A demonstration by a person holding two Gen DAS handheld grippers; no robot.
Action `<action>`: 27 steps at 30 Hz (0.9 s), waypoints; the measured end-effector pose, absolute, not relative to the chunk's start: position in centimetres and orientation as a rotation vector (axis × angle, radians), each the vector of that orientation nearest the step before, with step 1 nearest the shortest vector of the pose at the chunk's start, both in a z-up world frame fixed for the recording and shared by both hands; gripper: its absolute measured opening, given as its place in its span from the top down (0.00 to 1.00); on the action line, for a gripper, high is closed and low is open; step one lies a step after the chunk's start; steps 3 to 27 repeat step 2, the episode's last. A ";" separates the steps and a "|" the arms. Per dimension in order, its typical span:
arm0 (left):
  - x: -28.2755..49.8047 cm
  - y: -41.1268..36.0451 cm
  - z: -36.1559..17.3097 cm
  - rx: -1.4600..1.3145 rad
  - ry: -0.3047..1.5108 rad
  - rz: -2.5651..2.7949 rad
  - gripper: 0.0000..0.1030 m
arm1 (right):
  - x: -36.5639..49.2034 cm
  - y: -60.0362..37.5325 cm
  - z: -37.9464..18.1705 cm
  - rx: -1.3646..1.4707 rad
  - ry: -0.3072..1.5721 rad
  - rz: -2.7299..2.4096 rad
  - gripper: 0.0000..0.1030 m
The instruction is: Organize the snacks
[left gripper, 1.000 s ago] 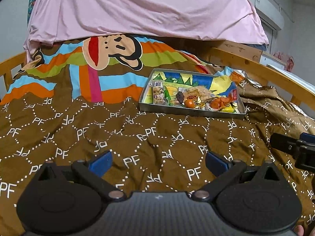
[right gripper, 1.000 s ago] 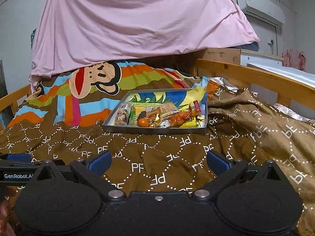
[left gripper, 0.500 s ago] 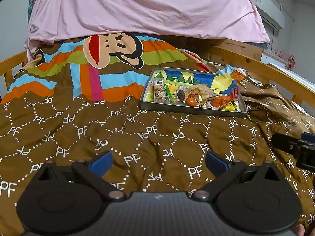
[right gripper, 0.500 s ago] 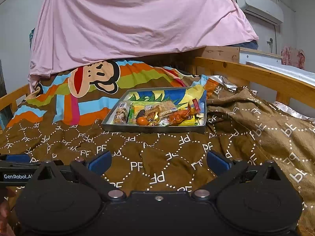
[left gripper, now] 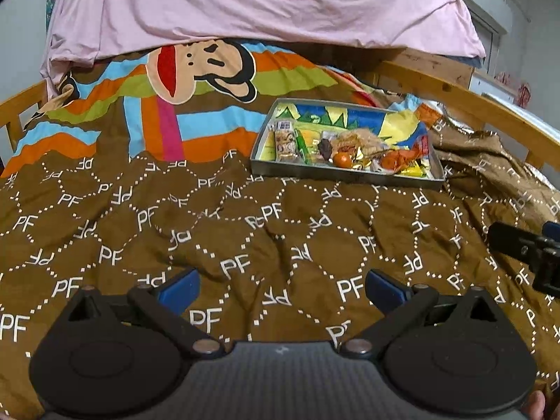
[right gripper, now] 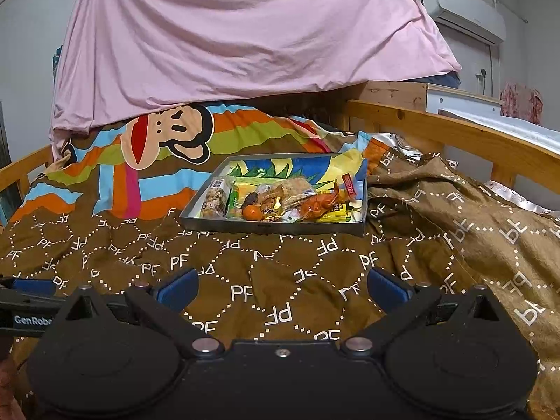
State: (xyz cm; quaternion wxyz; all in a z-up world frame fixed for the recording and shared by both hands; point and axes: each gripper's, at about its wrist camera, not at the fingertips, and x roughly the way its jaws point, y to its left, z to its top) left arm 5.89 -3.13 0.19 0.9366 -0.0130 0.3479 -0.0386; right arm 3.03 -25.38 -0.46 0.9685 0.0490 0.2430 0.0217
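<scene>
A shallow grey tray (left gripper: pixel 344 177) (right gripper: pixel 273 228) with a colourful printed bottom rests on the brown bedspread. It holds several wrapped snacks: a nut bar (left gripper: pixel 285 145) (right gripper: pixel 213 203), a green pack (left gripper: pixel 302 145), a small orange ball (left gripper: pixel 342 160) (right gripper: pixel 252 212), an orange-red wrapper (left gripper: pixel 399 158) (right gripper: pixel 315 204) and yellow packs (right gripper: pixel 337 208). My left gripper (left gripper: pixel 281 288) is open, low over the blanket, well short of the tray. My right gripper (right gripper: pixel 281 287) is open too, nothing between its blue pads, with the tray ahead of it.
A brown "PF" blanket (left gripper: pixel 217 231) with a striped cartoon-monkey panel (left gripper: pixel 199 66) covers the bed. A pink sheet (right gripper: pixel 245 35) hangs behind. Wooden bed rails (right gripper: pixel 455 136) run along the right and left. The blanket bunches up right of the tray (right gripper: pixel 472 217).
Both views have tilted and crept slightly toward the tray; the tray sits a little lower in frame. Both grippers stay open and the snacks have not moved.
</scene>
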 end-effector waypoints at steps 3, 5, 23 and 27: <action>5.8 -3.1 0.1 -0.026 0.713 -0.072 0.01 | 3.0 -25.4 -0.5 0.098 0.492 0.043 0.01; 5.8 -3.1 0.1 -0.026 0.713 -0.072 0.01 | 3.0 -25.4 -0.5 0.098 0.492 0.043 0.01; 5.8 -3.1 0.1 -0.026 0.713 -0.072 0.01 | 3.0 -25.4 -0.5 0.098 0.492 0.043 0.01; 5.8 -3.1 0.1 -0.026 0.713 -0.072 0.01 | 3.0 -25.4 -0.5 0.098 0.492 0.043 0.01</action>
